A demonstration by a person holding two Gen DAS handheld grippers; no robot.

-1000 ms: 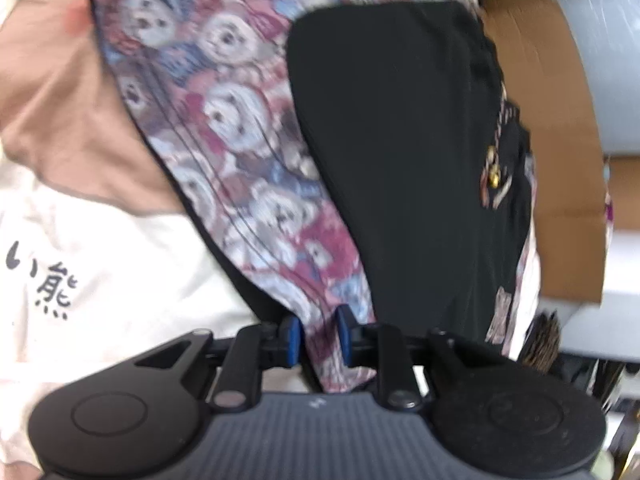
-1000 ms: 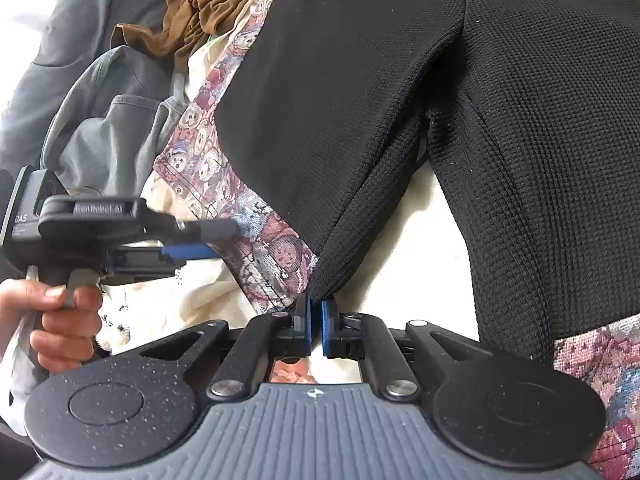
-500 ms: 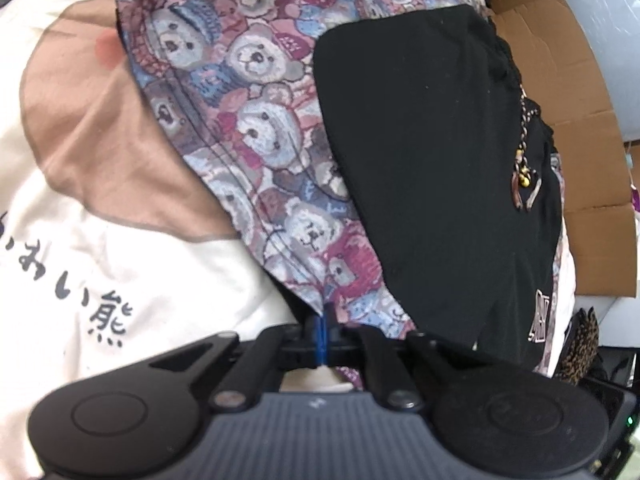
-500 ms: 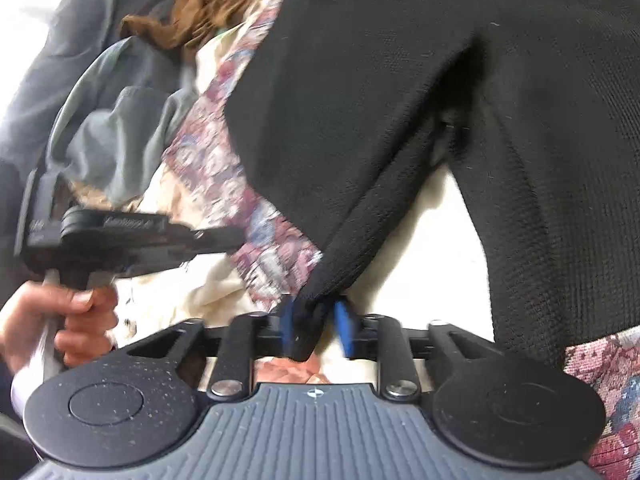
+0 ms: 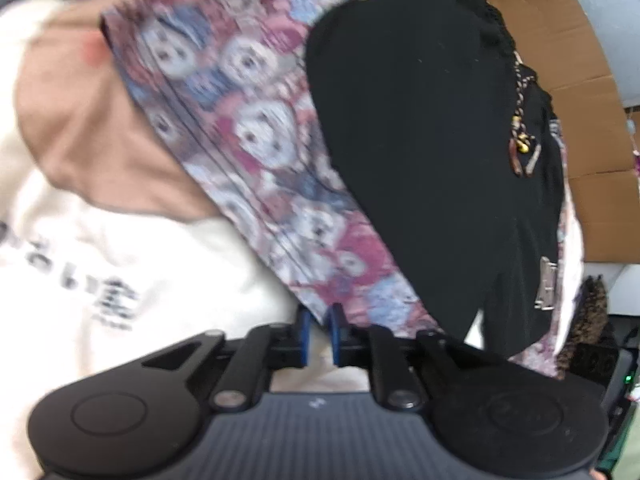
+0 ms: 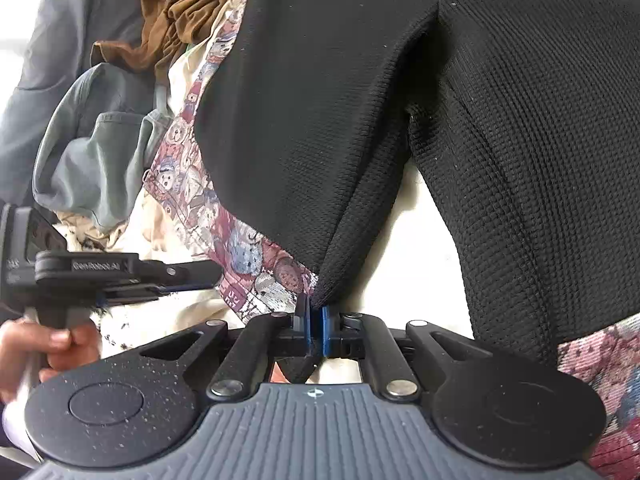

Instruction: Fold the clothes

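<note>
A black knit top [image 5: 420, 140] lies spread over bear-print fabric [image 5: 260, 140] on a cream cover. The left gripper [image 5: 320, 320] sits at the near corner of the bear-print fabric. Its jaws are opening, a narrow gap shows, and the corner tip hangs at their ends without being pinched. In the right wrist view the right gripper [image 6: 316, 320] is shut on the pointed end of the black top [image 6: 320, 120], with black cloth poking out below the pads. Bear-print fabric [image 6: 248, 248] shows just left of it. The left gripper [image 6: 208, 278] reaches in from the left, held by a hand [image 6: 52, 344].
The cream cover [image 5: 120, 260] has a brown patch and dark lettering. Cardboard [image 5: 580, 80] stands to the right of the clothes. A grey-green garment [image 6: 100, 152] and a crumpled brown one [image 6: 188, 8] are heaped at the far left.
The left jaws closed on the bear-print corner, then parted slightly. The right jaws opened around the black cloth's end, then closed on it again. Neither hand shifted much.
</note>
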